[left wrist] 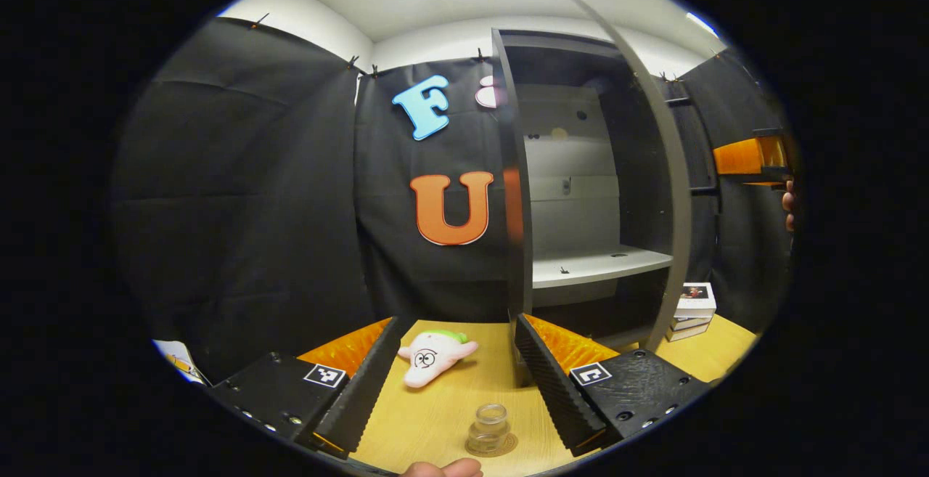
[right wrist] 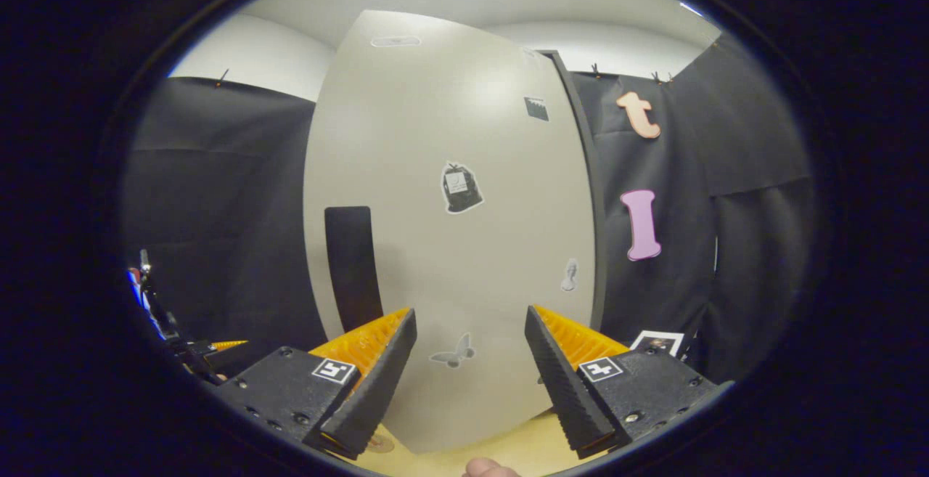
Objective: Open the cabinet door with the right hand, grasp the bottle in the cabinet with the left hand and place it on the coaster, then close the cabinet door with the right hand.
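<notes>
Closing the cabinet door [right wrist: 450, 172] looks to be the step in hand for me, since the bottle [left wrist: 488, 426] is sitting on the coaster [left wrist: 514, 446] on the table [left wrist: 428, 426], low between the fingers of my left gripper [left wrist: 457, 332] and touching neither. Both my pairs of jaws are standing wide apart and gripping nothing. My right gripper [right wrist: 470, 317] is facing the door's pale outer face squarely, with the dark handle strip [right wrist: 352, 266] lying just outside its left-hand finger. To do this well, I am judging that a flat, steady push on the panel near the handle side will swing it shut without any grasp. Ahead of my left jaws, the open cabinet [left wrist: 602, 265] is showing a bare shelf, just beyond the right-hand finger. A plush toy [left wrist: 435, 357] is lying between the left jaws, farther out than the bottle. A stack of books [left wrist: 693, 310] is resting beside the cabinet's foot, and it may be sitting close to the door's swing, though I cannot tell for sure.
</notes>
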The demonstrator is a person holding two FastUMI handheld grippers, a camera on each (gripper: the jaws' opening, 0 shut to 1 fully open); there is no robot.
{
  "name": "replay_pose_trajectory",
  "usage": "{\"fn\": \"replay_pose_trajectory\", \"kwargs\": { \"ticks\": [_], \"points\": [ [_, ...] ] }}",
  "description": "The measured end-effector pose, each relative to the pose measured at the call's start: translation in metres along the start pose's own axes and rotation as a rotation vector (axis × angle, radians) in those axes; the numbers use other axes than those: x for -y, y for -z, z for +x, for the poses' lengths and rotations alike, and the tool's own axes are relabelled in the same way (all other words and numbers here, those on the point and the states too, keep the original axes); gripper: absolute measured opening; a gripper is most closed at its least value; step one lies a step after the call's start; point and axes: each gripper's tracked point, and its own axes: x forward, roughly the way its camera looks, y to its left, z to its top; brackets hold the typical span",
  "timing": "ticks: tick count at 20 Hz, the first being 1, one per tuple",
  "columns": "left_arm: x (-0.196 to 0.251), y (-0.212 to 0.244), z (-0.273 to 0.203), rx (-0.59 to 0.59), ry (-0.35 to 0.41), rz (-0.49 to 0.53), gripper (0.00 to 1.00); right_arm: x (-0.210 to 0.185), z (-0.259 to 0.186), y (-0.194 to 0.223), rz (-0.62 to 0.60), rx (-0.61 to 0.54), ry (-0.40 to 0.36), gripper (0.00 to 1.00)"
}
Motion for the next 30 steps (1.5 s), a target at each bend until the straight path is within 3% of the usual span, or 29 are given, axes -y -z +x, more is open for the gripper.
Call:
{"fn": "replay_pose_trajectory", "kwargs": {
  "ticks": [4,8,12,16,19,23,30],
  "points": [
    [0.022,-0.013,0.002,0.013,0.041,-0.025,0.96,-0.017,0.017,0.015,-0.013,-0.042,-0.038,0.97],
    [0.063,-0.011,0.008,-0.027,0.151,-0.074,0.96,-0.016,0.034,0.024,-0.009,-0.075,-0.050,0.97],
    [0.068,-0.022,0.016,-0.010,0.129,-0.072,0.96,-0.016,0.051,0.037,0.015,-0.093,-0.091,0.97],
    [0.068,-0.030,0.024,0.005,0.079,-0.056,0.96,0.009,0.063,0.039,0.013,-0.070,-0.012,0.97],
    [0.080,-0.031,0.030,-0.006,0.094,-0.060,0.96,-0.005,0.074,0.062,0.055,-0.130,-0.089,0.97],
    [0.086,-0.037,0.042,-0.001,0.085,-0.044,0.96,0.025,0.079,0.061,-0.041,-0.126,0.056,0.97],
    [0.087,-0.036,0.054,-0.005,0.078,-0.086,0.96,0.023,0.085,0.058,-0.040,-0.099,0.053,0.97]
  ]
}}
